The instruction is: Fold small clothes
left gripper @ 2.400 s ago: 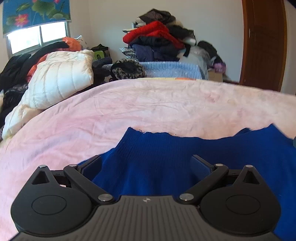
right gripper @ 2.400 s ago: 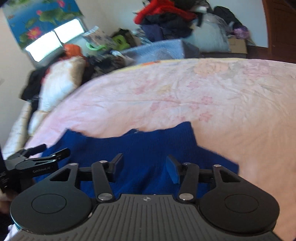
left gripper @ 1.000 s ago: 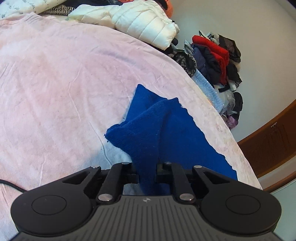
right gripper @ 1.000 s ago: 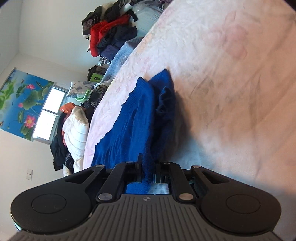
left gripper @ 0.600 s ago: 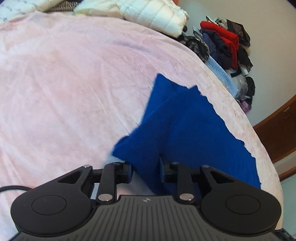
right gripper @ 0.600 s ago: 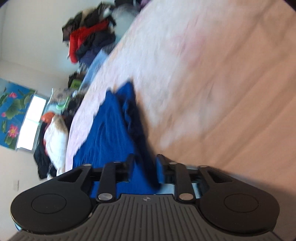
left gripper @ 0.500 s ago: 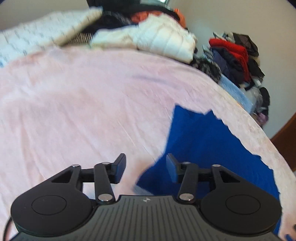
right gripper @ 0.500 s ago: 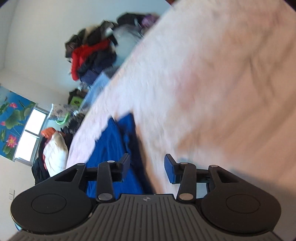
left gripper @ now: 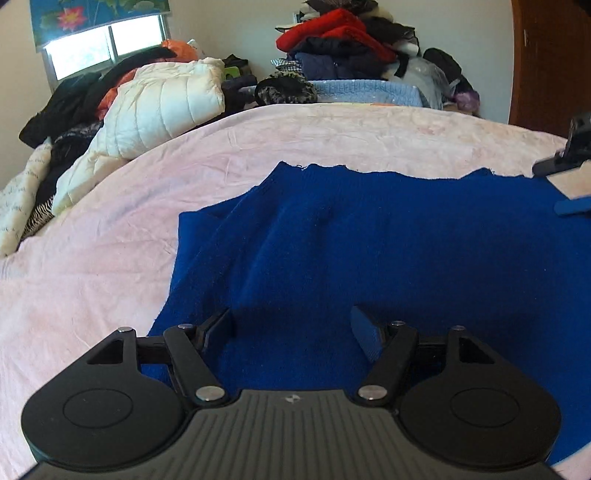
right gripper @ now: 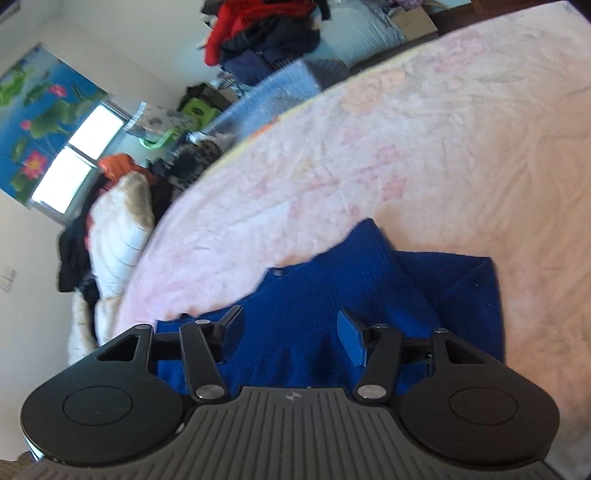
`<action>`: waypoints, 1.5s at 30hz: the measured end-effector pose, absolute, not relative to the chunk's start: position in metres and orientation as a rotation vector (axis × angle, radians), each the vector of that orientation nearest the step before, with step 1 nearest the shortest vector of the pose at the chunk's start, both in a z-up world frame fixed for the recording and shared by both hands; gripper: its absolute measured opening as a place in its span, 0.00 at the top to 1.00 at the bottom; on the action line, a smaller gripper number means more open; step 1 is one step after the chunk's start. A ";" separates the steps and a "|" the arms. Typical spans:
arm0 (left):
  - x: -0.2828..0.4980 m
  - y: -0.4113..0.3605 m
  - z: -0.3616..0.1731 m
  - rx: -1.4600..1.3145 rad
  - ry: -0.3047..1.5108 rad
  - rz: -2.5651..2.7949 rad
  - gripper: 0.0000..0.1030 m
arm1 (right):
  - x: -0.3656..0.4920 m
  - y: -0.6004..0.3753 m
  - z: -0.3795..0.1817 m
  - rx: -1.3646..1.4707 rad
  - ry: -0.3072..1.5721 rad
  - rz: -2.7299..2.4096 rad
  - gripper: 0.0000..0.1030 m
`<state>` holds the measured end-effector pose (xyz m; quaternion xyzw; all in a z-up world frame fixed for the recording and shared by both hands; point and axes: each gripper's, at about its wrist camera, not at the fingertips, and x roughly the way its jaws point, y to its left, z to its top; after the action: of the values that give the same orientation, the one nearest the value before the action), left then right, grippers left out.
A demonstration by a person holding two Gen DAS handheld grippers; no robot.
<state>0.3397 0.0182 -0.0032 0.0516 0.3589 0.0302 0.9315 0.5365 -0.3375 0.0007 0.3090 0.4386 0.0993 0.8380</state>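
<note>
1. Since a second ago, both of my grippers have let go of the blue sweater (left gripper: 369,236): then each was clamped on a raised fold of it, and now it lies spread on the bed with both side folds laid inward.
2. Blue sweater: flat on the pink bedspread (left gripper: 110,258), near the bed's near edge; its far edge is ragged, and in the right wrist view a folded-in flap (right gripper: 469,291) lies along its right side.
3. My left gripper (left gripper: 291,325): the jaws have just been opening and now stand wide apart, hanging above the sweater's near part, nothing pinched between the fingers (left gripper: 364,332).
4. My right gripper (right gripper: 291,326): the jaws have likewise just been opening and stand apart over the sweater, with cloth below them but none clamped. Its tip also shows at the right edge of the left wrist view (left gripper: 572,206), beside the sweater's far right corner.
5. Pink bedspread: wrinkled, faintly flowered, bare beyond the sweater.
6. White quilted jacket (left gripper: 159,107): piled at the far left edge of the bed, among dark and orange clothes.
7. Heap of clothes (left gripper: 340,33): red and dark pieces stacked beyond the bed against the far wall, with a light-blue knit (left gripper: 365,92) below.
8. Window (left gripper: 103,48): at far left, under a lotus-printed blind (left gripper: 92,14).
9. Wooden door (left gripper: 550,62): at far right.
</note>
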 end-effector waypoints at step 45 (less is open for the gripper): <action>0.249 0.144 -0.004 -0.877 0.716 0.234 0.15 | 0.380 -0.269 -0.010 -0.003 0.646 0.416 0.05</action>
<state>0.2485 0.1436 -0.0044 -0.4147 0.3384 0.1108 0.8374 0.3801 -0.2691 -0.0103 -0.0015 0.3153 0.2027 0.9271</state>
